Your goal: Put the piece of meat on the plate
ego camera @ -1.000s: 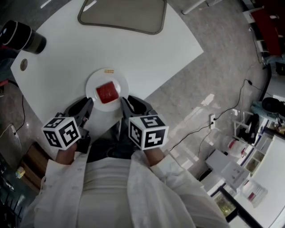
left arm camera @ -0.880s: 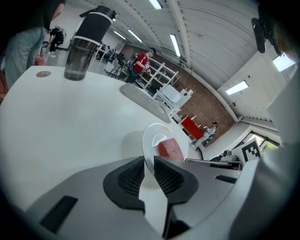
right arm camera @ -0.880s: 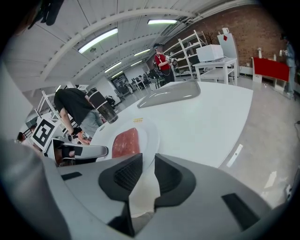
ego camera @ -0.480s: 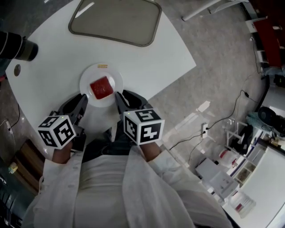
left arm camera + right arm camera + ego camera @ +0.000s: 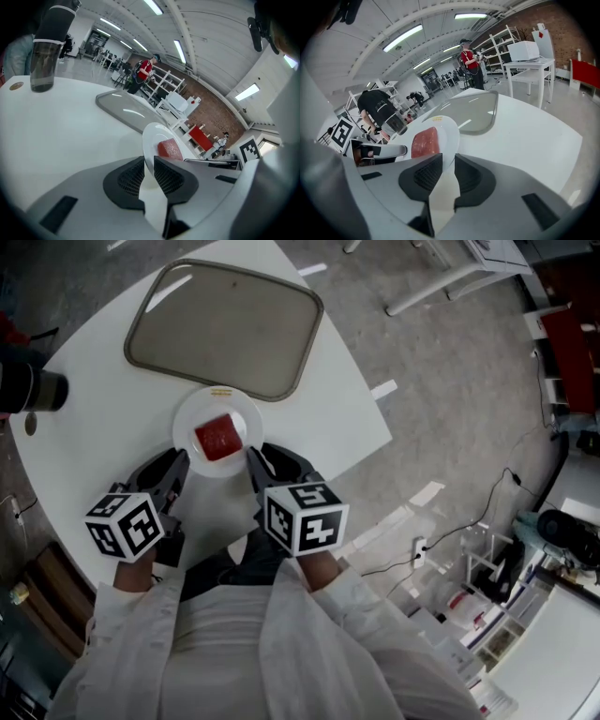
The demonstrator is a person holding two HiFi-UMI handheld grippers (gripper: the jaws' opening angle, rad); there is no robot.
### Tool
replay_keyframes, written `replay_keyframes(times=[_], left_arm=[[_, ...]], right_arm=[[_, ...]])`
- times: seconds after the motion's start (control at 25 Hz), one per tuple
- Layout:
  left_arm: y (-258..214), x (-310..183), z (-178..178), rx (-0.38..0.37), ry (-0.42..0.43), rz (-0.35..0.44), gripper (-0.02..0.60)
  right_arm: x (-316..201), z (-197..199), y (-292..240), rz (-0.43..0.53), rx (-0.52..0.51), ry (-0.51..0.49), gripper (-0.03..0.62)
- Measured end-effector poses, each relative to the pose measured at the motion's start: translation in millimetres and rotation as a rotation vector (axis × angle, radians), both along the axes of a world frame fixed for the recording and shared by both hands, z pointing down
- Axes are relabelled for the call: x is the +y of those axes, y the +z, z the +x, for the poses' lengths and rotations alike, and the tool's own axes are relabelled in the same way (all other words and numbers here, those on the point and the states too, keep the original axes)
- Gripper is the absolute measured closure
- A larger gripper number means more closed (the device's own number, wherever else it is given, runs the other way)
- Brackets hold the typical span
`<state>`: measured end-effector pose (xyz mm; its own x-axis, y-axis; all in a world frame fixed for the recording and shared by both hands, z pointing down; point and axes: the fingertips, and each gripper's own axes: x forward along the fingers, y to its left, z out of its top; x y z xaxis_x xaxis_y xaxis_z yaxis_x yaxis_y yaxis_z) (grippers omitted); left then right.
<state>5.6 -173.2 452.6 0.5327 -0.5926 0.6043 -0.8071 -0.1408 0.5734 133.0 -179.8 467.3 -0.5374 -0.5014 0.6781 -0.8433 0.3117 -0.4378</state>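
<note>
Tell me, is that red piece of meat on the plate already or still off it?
On the plate. The piece of meat lies in the middle of the white plate in all three views.

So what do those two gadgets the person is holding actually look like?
The left gripper and the right gripper look alike: grey moulded bodies that narrow to two jaws lined with dark ribbed pads. Each carries a white cube printed with black square markers. No cables show on either one. The person wears a white top with long sleeves.
</note>
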Motion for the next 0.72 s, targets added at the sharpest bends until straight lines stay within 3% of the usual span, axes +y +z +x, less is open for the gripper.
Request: replay_keyframes(times=[0.32, 0.72], left_arm=[[-9, -59, 15, -0.009, -0.045, 0.034, 0.515], [-14, -129, 1, -0.031, -0.141, 0.065, 0.515]], right_arm=[[-63, 15, -9, 0.022, -0.019, -0.041, 0.505], [-142, 0, -12, 0.047, -0.029, -0.101, 0.505]])
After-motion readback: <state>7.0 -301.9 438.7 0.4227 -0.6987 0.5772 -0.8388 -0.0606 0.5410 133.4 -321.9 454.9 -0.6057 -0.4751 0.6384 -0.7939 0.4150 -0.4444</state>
